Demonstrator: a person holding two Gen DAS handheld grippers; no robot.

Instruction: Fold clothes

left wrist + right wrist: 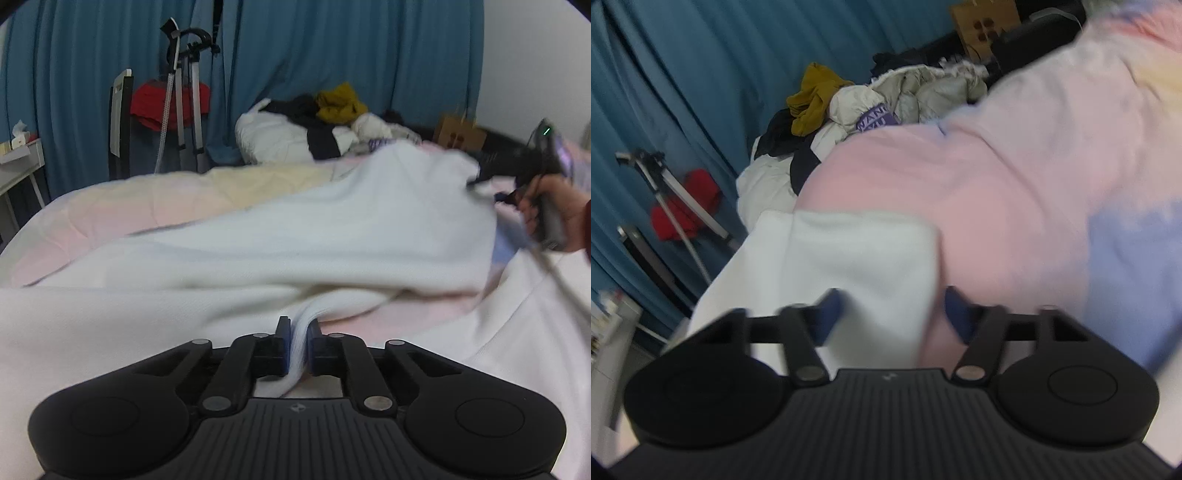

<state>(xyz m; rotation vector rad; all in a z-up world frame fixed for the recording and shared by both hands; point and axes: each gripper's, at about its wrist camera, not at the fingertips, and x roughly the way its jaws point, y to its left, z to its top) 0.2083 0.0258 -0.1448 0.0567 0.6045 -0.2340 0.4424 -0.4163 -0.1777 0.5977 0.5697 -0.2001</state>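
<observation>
Left gripper (298,334) fingers nearly together, pinching a bunched edge of the white garment (280,236), which runs up from the pads and spreads over the pink bedspread (110,218) toward the right. Right gripper (892,314) fingers wide apart, a white cloth corner lying between the blue pads (829,314), not clamped; frame blurred. In the left view the right hand (554,210) holds its gripper at the garment's far right edge. Farther back, clothes pile (325,122), tripod (184,103), blue curtain (332,44).
</observation>
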